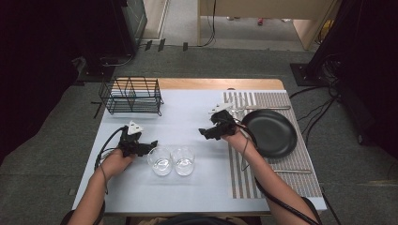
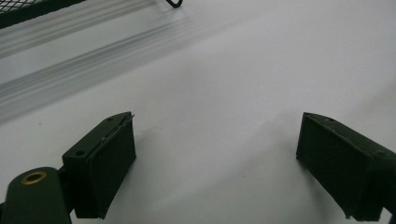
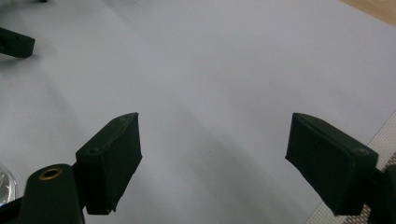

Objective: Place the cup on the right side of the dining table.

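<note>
Holding both claws low over the pale table (image 1: 187,112), neither gripping anything.

Edges and room: the wire rack (image 1: 131,95) stands at the far left, well apart from both hands. The striped mat (image 1: 277,178) covers the right end, and the black plate (image 1: 270,132) lies on it. The middle of the table between rack and mat is bare.

Left claw (image 1: 152,143): its own view (image 2: 215,140) shows the jaws wide apart over bare tabletop, with nothing between the pads. Right claw (image 1: 202,132): jaws likewise spread wide in its own view (image 3: 212,140), nothing held, and the mat's edge sits just past one jaw.

Two glasses (image 1: 160,161) (image 1: 183,160) stand side by side, close to touching (contact cannot be told). The left one is just beside the left claw's tips, on their near right. The right claw is farther off, beyond the right glass.

Both glasses stand upright, mouths up. The pair lines up left to right, parallel to the near table edge.
</note>
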`<action>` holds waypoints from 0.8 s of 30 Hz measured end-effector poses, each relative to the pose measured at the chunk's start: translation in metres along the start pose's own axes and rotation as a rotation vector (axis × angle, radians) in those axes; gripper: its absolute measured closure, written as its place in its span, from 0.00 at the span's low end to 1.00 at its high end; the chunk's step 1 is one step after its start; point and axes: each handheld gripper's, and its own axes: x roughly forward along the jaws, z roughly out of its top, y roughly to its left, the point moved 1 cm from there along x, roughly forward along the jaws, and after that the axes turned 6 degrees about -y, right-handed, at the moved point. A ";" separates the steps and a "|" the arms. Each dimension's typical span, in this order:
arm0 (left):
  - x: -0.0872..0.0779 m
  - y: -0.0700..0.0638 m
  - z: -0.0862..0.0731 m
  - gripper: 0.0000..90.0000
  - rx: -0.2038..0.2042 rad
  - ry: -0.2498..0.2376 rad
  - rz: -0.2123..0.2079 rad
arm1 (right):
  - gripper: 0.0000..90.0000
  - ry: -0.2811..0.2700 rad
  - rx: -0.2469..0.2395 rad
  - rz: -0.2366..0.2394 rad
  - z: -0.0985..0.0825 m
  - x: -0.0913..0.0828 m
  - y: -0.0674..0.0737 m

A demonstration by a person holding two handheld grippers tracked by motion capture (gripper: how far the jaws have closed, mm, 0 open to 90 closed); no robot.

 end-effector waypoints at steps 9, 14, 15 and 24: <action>0.000 0.000 0.000 0.13 0.000 0.000 0.001 | 0.20 0.016 -0.011 0.004 -0.006 0.007 0.005; 0.000 0.000 0.000 0.13 0.000 0.000 0.001 | 0.20 0.023 -0.025 0.011 -0.008 0.012 0.009; 0.000 0.000 0.000 0.13 -0.001 0.000 0.001 | 0.20 0.026 -0.027 0.012 -0.009 0.013 0.009; 0.000 0.000 0.000 0.13 0.000 0.000 0.000 | 0.19 0.038 -0.039 0.022 -0.013 0.020 0.015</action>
